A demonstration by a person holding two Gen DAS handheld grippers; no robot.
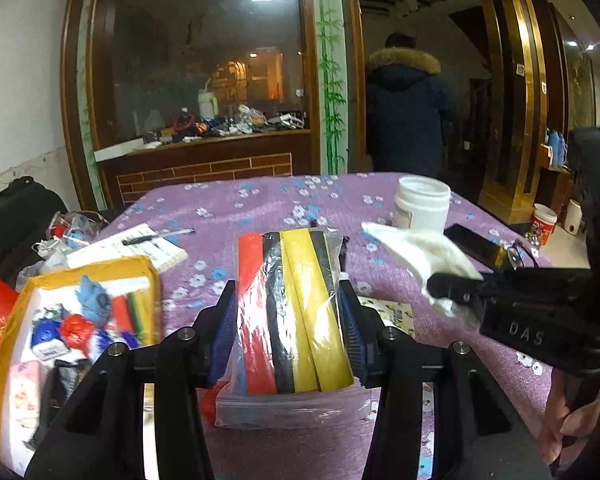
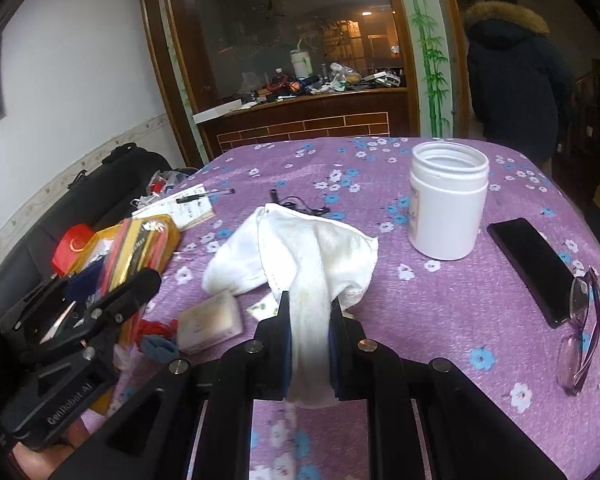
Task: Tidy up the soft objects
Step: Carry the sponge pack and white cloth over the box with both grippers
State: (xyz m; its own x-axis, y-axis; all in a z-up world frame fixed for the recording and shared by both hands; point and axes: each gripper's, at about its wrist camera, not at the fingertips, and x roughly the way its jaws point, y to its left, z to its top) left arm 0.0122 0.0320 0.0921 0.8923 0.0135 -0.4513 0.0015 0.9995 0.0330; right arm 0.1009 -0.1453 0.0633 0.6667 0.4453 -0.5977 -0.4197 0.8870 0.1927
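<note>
Left wrist: left tool [image 1: 290, 320] is pinching bagged strips [image 1: 296, 312], right tool [image 2: 310, 344] is pinching white cloth [image 2: 296, 248], likely heading for yellow bag [image 1: 4, 360].

— Setting?
— Lived-in home. Floral purple tablecloth [image 2: 420, 312], wood-framed glass partition [image 1: 204, 52] with painted bamboo, cluttered brick-fronted counter [image 2: 300, 120], phone [image 2: 532, 264] and glasses [image 2: 584, 328] lying about.

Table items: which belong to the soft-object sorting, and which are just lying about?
Job: white cloth, held by right gripper; bagged coloured strips, held by left gripper; yellow bin.
Lying about: white jar, phone, glasses, pen.
</note>
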